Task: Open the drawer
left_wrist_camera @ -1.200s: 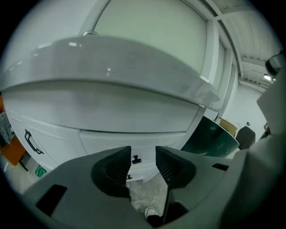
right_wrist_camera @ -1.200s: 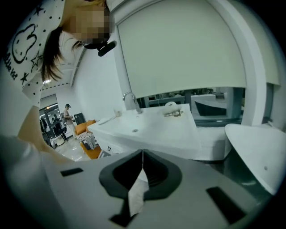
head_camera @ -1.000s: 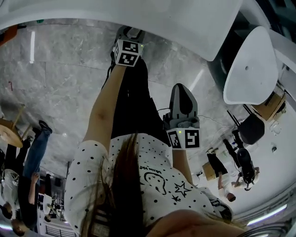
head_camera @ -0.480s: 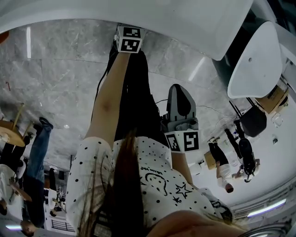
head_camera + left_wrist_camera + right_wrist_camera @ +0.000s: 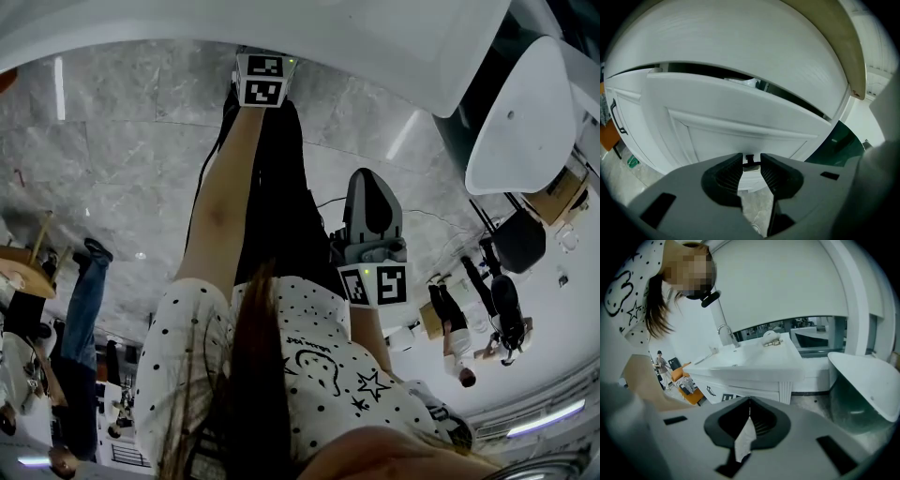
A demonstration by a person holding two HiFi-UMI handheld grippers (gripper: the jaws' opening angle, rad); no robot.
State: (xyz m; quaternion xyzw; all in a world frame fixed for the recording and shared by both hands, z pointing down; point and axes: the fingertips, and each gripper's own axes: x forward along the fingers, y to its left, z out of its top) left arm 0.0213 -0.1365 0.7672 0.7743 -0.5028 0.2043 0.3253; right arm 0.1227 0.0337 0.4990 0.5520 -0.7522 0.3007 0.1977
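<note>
Pulled out since a second ago: white panelled drawer front (image 5: 740, 117), dark gap now showing above it.
Left gripper (image 5: 750, 158) clenched on small black handle (image 5: 750, 162), tip grip only, so an off-axis pull could slip it off. Right gripper (image 5: 749, 401) idle, jaws pressed together.

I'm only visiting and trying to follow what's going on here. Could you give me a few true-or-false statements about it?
1. The left tongs grip the small black handle of the drawer. True.
2. The drawer is fully closed. False: a dark gap shows along its top.
3. The right tongs are wide open. False: they are pressed together, holding nothing.
4. A faucet stands on the sink. True.
</note>
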